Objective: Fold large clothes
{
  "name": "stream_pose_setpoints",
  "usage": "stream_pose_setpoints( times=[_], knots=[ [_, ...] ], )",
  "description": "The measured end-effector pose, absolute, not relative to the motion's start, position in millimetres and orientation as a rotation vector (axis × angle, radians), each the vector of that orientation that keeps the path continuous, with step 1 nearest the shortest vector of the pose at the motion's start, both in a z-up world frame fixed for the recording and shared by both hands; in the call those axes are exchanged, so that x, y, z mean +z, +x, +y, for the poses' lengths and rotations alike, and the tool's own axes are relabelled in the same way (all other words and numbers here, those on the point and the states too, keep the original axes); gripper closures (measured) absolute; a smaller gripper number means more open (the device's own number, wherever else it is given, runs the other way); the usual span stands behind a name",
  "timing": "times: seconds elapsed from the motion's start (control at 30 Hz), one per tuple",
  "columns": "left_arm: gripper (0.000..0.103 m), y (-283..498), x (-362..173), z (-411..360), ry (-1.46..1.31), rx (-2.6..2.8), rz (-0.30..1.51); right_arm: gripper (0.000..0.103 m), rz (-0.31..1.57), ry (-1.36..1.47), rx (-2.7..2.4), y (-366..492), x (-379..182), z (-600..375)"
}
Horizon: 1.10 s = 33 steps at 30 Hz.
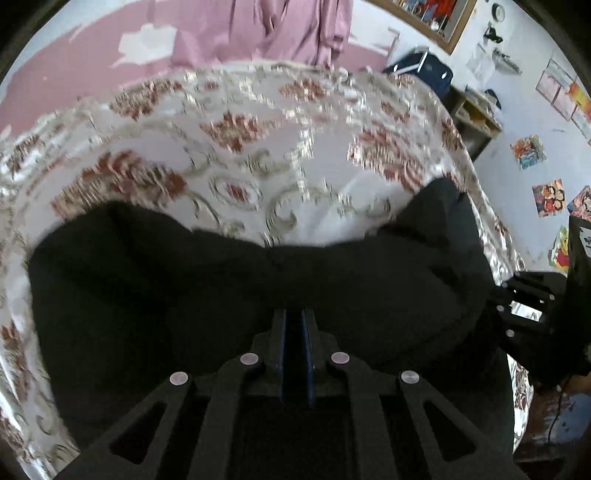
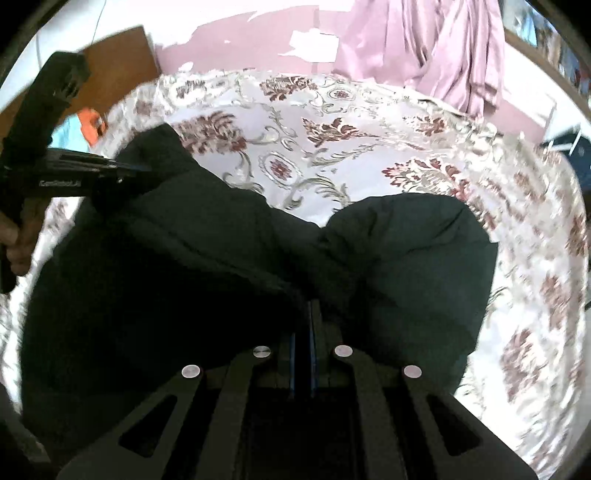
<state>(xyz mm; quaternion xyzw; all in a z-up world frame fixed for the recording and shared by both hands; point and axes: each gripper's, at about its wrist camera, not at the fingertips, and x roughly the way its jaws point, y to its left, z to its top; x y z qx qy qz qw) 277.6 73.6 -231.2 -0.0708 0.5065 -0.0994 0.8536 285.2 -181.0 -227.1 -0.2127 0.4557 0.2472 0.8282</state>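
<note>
A large dark garment [image 1: 166,280] lies bunched on the floral bedspread [image 1: 258,147], its far edge dipping in the middle. My left gripper [image 1: 294,314] is shut on a fold of it, with dark cloth pinched between the blue pads. At the right edge of the left wrist view, my right gripper [image 1: 496,295] bites into the garment's right end. In the right wrist view the same garment [image 2: 406,258] fills the lower half, and my right gripper [image 2: 309,304] is shut on its near edge. My left gripper [image 2: 142,168], held by a hand [image 2: 14,240], grips the garment's left corner.
The bedspread [image 2: 332,147] spreads out beyond the garment. A pink curtain [image 1: 295,29] hangs past the bed's far side. A dark blue case [image 1: 424,70], a wooden shelf [image 1: 476,122] and posters [image 1: 546,195] stand along the right wall. A brown board [image 2: 118,59] leans at far left.
</note>
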Motion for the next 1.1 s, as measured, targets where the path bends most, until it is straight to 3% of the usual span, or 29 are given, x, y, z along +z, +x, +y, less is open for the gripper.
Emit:
stream_pose_setpoints(
  times=[0.13,0.2,0.3,0.57,0.77,0.87,1.1],
  knots=[
    [0.095,274,-244,73,-0.178,-0.193,1.080,0.097,1.047,-0.452,0.553,288,-239,-174],
    [0.095,271,-245,75,-0.204,-0.190,1.076,0.090,1.096,-0.342,0.561,290,-229,-183],
    [0.095,266,-246,76,-0.211,-0.193,1.078,0.089,1.152,-0.132,0.564,289,-215,-204],
    [0.095,258,-250,77,-0.211,-0.194,1.088,0.089,1.092,0.062,0.575,308,-196,-183],
    [0.095,256,-261,78,-0.223,-0.196,1.103,0.089,1.181,-0.184,0.616,310,-261,-147],
    [0.095,255,-271,72,-0.209,-0.201,1.110,0.098,1.231,-0.156,0.612,307,-293,-169],
    [0.095,250,-288,62,-0.145,-0.129,1.088,0.098,1.234,-0.149,0.545,307,-314,-157]
  ],
)
